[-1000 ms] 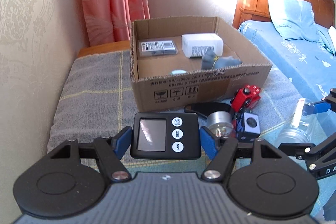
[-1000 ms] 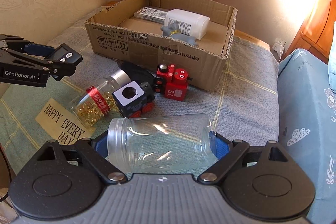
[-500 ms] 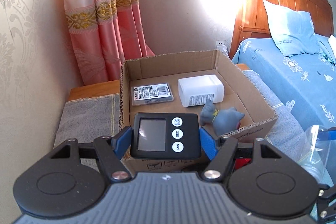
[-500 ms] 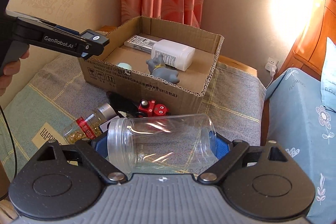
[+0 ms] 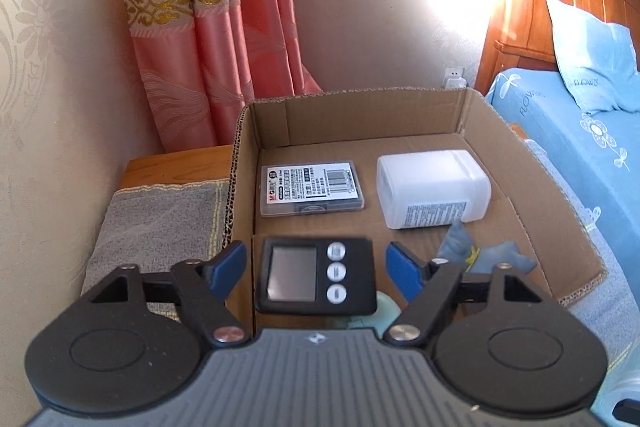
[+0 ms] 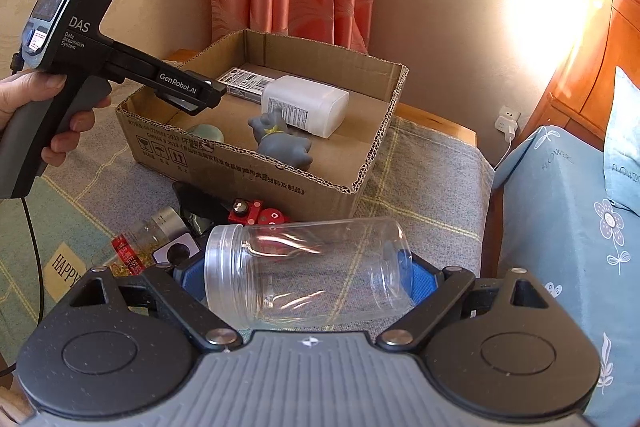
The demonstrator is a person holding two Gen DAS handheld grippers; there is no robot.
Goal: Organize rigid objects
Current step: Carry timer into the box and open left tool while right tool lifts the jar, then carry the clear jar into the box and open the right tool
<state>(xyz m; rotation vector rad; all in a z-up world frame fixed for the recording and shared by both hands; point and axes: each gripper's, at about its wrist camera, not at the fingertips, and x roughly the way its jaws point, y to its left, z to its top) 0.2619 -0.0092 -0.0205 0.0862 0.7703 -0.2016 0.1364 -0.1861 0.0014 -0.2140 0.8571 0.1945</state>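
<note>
L gripper (image 5: 316, 273) over box (image 5: 472, 115), jaws apart, clear of timer (image 5: 316, 277) on both sides; timer's support not visible. R gripper (image 6: 308, 277) clamps clear jar (image 6: 308, 273) sideways, w/ jar near box front.

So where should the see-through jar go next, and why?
Probably forward over the cardboard box, then down onto the bare floor at its right side. The right gripper is clamped on the clear jar outside the box, and the white bottle and grey toy leave that side free.
</note>
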